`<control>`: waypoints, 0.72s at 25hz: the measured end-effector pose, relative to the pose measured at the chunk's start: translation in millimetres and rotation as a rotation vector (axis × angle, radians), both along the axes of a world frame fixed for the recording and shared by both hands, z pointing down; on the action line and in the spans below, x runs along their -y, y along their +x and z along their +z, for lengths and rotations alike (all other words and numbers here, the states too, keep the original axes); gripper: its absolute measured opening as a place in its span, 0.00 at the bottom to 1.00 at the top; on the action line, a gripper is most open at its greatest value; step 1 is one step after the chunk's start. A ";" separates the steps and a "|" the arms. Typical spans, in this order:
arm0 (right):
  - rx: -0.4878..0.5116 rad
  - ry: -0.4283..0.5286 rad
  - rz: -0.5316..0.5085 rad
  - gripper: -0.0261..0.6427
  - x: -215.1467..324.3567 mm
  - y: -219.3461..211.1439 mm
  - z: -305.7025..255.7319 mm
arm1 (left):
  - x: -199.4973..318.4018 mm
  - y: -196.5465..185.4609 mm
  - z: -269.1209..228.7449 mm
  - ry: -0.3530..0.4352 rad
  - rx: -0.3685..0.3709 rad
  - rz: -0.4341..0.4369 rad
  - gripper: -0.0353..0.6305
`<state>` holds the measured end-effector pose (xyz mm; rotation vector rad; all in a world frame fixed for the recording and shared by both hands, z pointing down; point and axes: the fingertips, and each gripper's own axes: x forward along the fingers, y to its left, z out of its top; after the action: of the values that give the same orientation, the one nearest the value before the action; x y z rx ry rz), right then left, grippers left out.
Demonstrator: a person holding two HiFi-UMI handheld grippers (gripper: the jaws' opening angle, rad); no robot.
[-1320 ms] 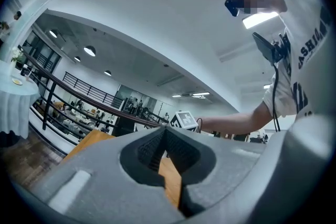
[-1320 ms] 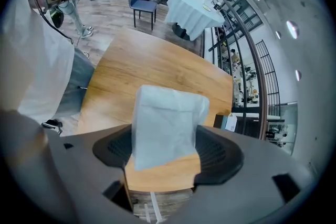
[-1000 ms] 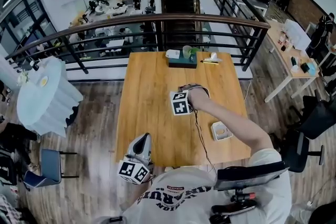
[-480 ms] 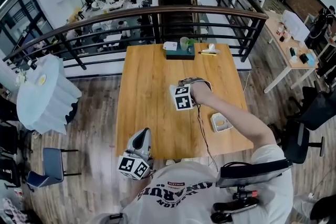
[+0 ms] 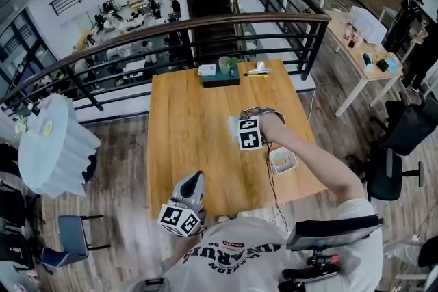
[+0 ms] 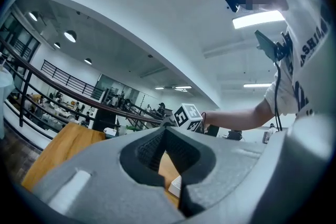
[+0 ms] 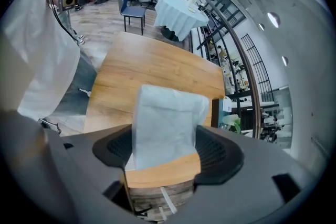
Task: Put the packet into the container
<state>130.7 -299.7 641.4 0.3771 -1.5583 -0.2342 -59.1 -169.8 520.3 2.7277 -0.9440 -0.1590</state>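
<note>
In the head view my right gripper [image 5: 237,128] hangs over the middle-right of the wooden table [image 5: 185,133], pointing steeply down, shut on a pale, soft packet [image 5: 233,124]. The right gripper view shows the packet [image 7: 165,118] standing upright between the two dark pads of my right gripper [image 7: 167,149]. A small white square container [image 5: 282,160] sits on the table to the right of and nearer than that gripper. My left gripper [image 5: 196,177] is at the table's near edge, level, its jaws together and holding nothing. The left gripper view shows my left gripper [image 6: 165,129] with a corner of the container [image 6: 176,185] beyond it.
At the table's far edge sits a dark tray [image 5: 220,78] with a green cup and a white item, with pens [image 5: 259,72] beside it. A black railing [image 5: 205,27] runs behind the table. A cable [image 5: 271,181] trails from the right gripper. An office chair [image 5: 387,171] stands at the right.
My right gripper has carried the packet to the right, closer to the white container. The left gripper has shifted slightly along the table's near edge.
</note>
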 end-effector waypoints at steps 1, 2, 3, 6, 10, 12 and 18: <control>-0.002 0.005 0.020 0.58 -3.6 10.3 -2.2 | 0.4 6.7 -0.2 0.001 0.000 0.022 0.06; -0.005 0.009 0.040 0.58 -7.6 21.0 -3.5 | 0.6 13.8 -0.2 0.002 0.000 0.045 0.06; -0.007 0.013 0.059 0.58 -12.2 31.4 -3.9 | 0.4 20.9 -0.1 0.003 0.001 0.068 0.06; -0.012 0.022 0.123 0.58 -29.3 62.7 -1.6 | -3.4 42.4 -2.0 0.009 0.001 0.133 0.06; -0.030 0.010 0.230 0.58 -55.2 109.1 4.0 | -10.3 72.2 -9.1 0.017 -0.010 0.218 0.06; -0.048 0.004 0.290 0.58 -67.6 130.0 10.5 | -16.0 81.1 -13.1 0.018 -0.012 0.254 0.06; -0.024 -0.011 0.434 0.58 -101.8 168.8 32.4 | -31.6 99.2 -15.2 0.021 -0.003 0.329 0.06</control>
<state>299.5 -198.0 673.8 0.6890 -1.4146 0.1065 40.2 -138.2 505.0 2.8524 -0.4824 -0.1109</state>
